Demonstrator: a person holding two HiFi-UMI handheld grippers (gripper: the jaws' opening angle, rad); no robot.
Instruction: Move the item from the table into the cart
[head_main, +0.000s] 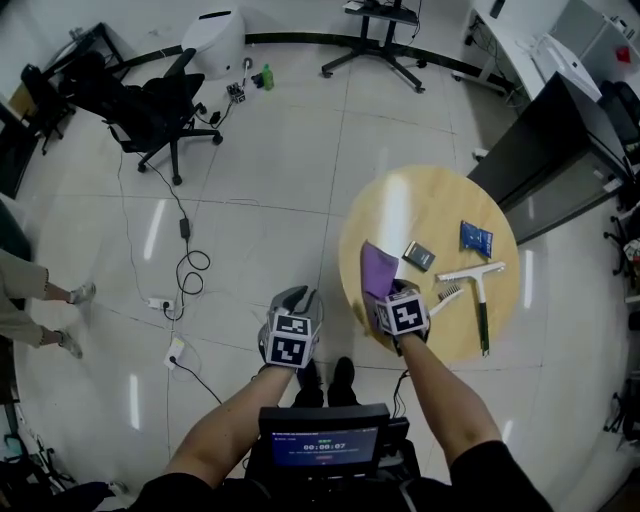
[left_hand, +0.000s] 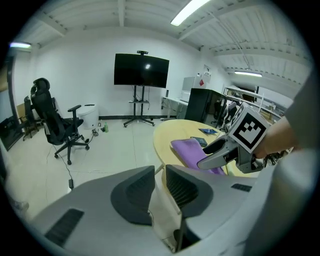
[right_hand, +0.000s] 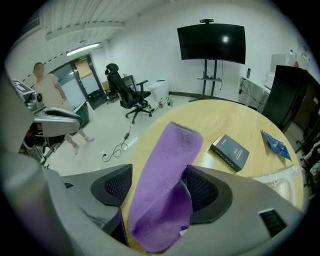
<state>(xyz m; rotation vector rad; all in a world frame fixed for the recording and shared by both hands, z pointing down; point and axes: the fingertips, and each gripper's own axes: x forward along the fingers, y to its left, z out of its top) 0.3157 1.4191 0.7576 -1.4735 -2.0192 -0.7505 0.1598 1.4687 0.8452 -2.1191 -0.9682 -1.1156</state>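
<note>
Right gripper (right_hand: 160, 186): jaws spread wide around the purple cloth (right_hand: 172, 150), pads not pressing it. The cloth is soft, napped and folded, and lies at the near edge of the round pale-wood table (right_hand: 235, 120). Left gripper (left_hand: 159, 182): narrow gap, empty, over the floor. No cart in view; we judge the transfer not yet begun. A rigid dark box (right_hand: 230, 151) lies nearby.

A purple cloth (right_hand: 170, 170) lies on a pale yellow wooden table (head_main: 440, 195), near a black book (head_main: 419, 256), a blue packet (head_main: 476, 238) and a white squeegee (head_main: 481, 300) with a green handle. The left gripper (left_hand: 160, 172) and the right gripper (right_hand: 160, 182) are grey with black ribbed pads and black-and-white checked cubes.
</note>
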